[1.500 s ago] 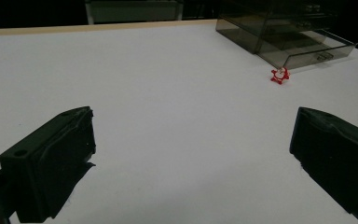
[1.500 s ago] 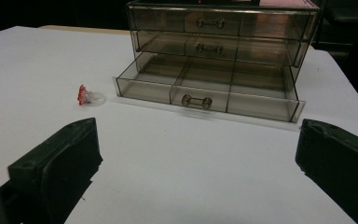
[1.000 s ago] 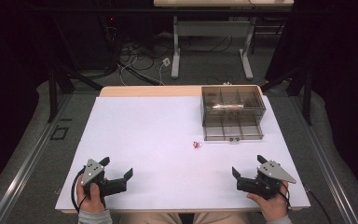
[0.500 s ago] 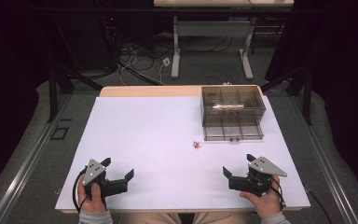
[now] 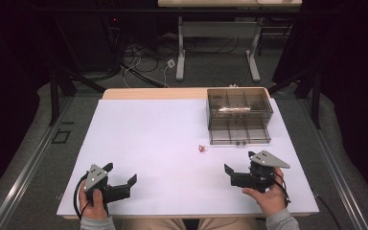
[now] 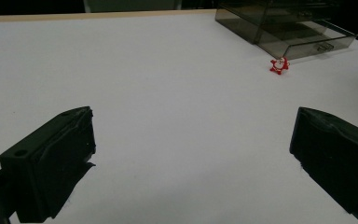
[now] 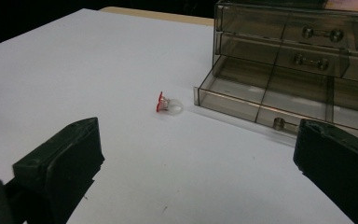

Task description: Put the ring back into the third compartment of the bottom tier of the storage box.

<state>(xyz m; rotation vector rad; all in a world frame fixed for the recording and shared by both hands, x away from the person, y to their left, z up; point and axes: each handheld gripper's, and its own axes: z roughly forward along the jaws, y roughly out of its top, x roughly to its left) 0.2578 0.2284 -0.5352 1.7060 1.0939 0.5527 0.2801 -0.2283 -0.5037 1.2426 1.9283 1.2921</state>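
A tiny red star-shaped Santa charm on a clear ring (image 5: 201,148) (image 6: 278,65) (image 7: 165,103) lies on the white table (image 5: 153,129), just in front of a smoky transparent drawer box (image 5: 239,115) (image 6: 289,28) (image 7: 303,60). The box's bottom drawer (image 7: 261,98) is pulled out. My right gripper (image 5: 239,163) (image 7: 198,140) is open near the front right, jaws pointing toward the charm with a gap between. Near the front left, my left gripper (image 5: 120,173) (image 6: 193,130) is open and holds nothing.
The drawer box stands at the back right of the table; its upper drawers are shut. A wooden edge (image 5: 153,93) runs along the table's far side. Beyond it are desk legs and cables on the floor.
My right gripper has shifted left and a little forward, turning toward the charm. The left gripper has stayed in place.
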